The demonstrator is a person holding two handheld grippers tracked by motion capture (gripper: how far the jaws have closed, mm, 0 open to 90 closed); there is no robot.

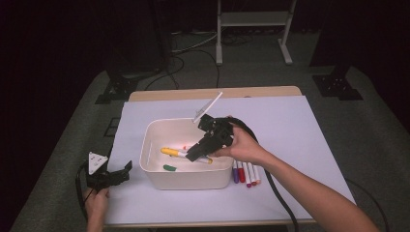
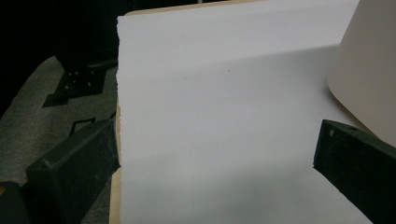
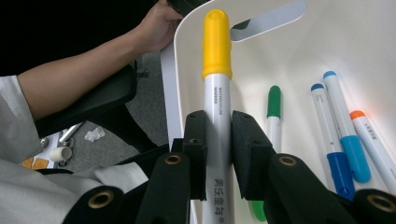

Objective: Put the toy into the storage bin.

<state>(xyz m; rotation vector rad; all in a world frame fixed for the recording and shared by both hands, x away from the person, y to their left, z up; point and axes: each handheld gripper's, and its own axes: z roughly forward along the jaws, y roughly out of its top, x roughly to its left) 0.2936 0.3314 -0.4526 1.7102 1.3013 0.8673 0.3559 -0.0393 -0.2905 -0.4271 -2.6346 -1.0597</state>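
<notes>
A smooth white rounded-corner bin is sitting on the white paper-covered worktop above grey carpet, while the right gripper is pinching a yellow-capped white marker between its padded black fingers inside the bin, and the left gripper is hovering with fingers spread wide beside the bin.

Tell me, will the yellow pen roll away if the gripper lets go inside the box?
Probably a little: the yellow-capped marker is round and smooth, so it likely rolls. The white bin walls should stop it. It looks stiff and light, clamped in the right gripper.
</notes>
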